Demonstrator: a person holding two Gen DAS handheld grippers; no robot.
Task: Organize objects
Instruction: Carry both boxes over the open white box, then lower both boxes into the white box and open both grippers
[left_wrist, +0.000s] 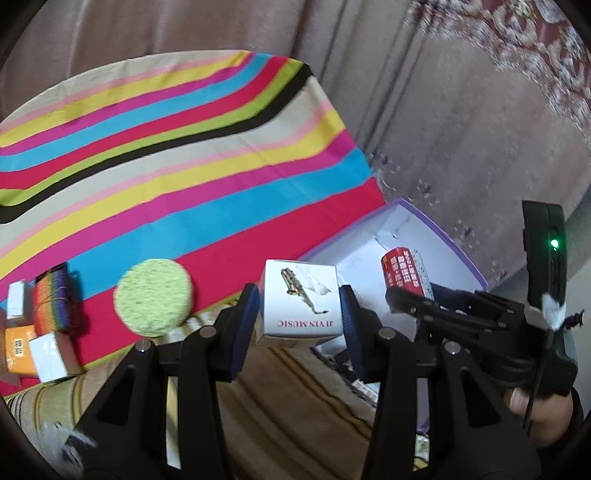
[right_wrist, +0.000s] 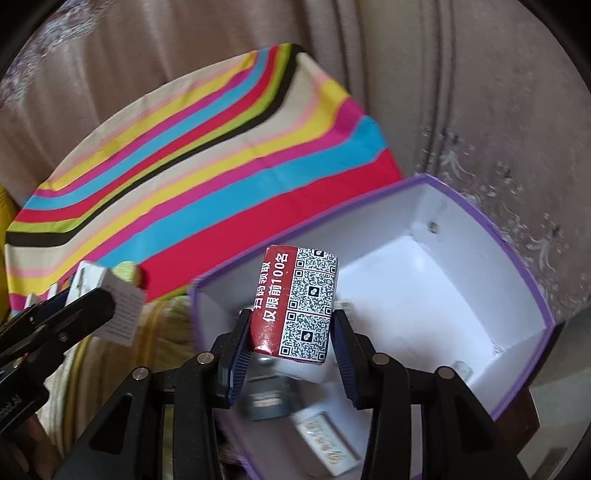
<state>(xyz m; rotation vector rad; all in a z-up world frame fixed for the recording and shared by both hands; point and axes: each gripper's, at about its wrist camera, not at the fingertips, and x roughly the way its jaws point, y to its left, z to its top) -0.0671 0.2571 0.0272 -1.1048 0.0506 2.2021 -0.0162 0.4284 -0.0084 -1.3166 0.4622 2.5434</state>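
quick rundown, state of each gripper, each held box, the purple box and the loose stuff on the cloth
left gripper: shut on the white box
white box: held, short of the purple box
right gripper: shut on the red pack
red pack: held over the purple box
purple box: open, several small items inside
green round pad: lying on the striped cloth

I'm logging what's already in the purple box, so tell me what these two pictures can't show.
- Purple box contents: right wrist view, the right claw and its red pack cover the near floor; the items below are blurred.
- Purple box, left wrist view: the right claw and the white saxophone box hide most of the inside.
- Small boxes: left wrist view, cut by the edge, print unreadable.
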